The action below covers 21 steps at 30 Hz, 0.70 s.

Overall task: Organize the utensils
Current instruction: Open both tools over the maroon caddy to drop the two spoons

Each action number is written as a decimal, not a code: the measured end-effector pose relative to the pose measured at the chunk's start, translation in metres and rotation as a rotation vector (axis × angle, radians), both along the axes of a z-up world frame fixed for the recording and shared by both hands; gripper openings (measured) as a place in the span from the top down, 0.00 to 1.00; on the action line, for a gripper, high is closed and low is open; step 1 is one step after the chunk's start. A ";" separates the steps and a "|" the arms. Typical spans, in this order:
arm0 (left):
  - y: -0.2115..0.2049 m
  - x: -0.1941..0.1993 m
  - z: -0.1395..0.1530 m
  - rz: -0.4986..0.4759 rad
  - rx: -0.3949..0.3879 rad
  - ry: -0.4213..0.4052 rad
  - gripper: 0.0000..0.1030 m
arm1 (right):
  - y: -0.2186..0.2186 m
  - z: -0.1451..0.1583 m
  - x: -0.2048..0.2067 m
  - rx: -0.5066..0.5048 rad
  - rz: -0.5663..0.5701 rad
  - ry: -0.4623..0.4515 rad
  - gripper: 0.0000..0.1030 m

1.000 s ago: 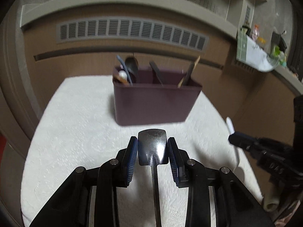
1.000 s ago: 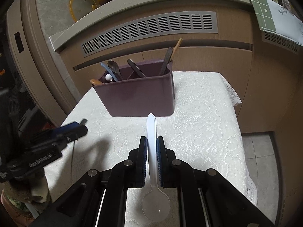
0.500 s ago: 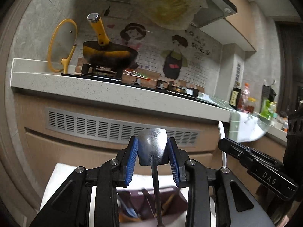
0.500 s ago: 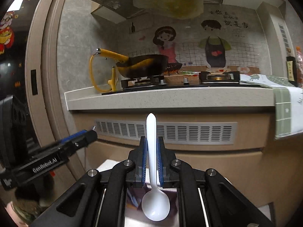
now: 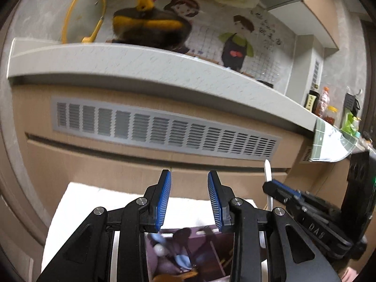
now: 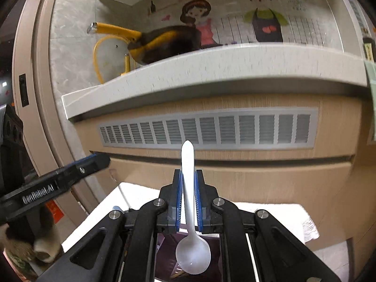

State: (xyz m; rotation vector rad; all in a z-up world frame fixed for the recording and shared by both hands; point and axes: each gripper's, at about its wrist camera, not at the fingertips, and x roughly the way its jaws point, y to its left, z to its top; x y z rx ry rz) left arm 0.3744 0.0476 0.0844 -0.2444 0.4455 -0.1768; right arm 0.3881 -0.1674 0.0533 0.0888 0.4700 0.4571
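Purple caddy (image 5: 188, 256) sits right below the left gripper (image 5: 189, 199), whose jaws gape empty; the metal spatula clamped there half a second ago is gone. Right gripper (image 6: 188, 202) pinches the white spoon (image 6: 189, 211) bowl-down over the caddy: lower before letting go.

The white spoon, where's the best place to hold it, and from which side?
By its flat handle, partway along, as the right gripper does now: one finger on each thin edge, coming in from the sides. The white spoon hangs bowl down over the purple holder, and the round bowl would likely slip between flat fingers, while the slim handle gives them parallel sides.
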 end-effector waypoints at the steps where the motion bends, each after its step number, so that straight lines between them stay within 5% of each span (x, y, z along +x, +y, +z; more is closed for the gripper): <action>1: 0.002 0.001 -0.003 0.005 0.000 0.012 0.67 | 0.001 -0.004 -0.002 -0.006 0.001 0.009 0.89; 3: 0.005 0.001 -0.009 0.011 0.003 0.041 0.63 | 0.001 -0.014 -0.004 -0.026 -0.009 0.042 0.75; 8: 0.012 -0.015 -0.015 0.021 -0.004 0.074 0.54 | -0.010 -0.013 -0.023 -0.024 -0.042 0.069 0.67; 11: 0.019 -0.037 -0.013 0.039 -0.007 0.069 0.45 | -0.015 -0.011 -0.044 -0.054 -0.092 0.080 0.39; 16: 0.035 -0.079 -0.005 0.089 -0.023 0.061 0.36 | -0.019 -0.003 -0.090 -0.094 -0.122 0.083 0.34; 21: 0.036 -0.131 -0.016 0.114 0.008 0.096 0.27 | -0.020 0.000 -0.140 -0.101 -0.149 0.093 0.16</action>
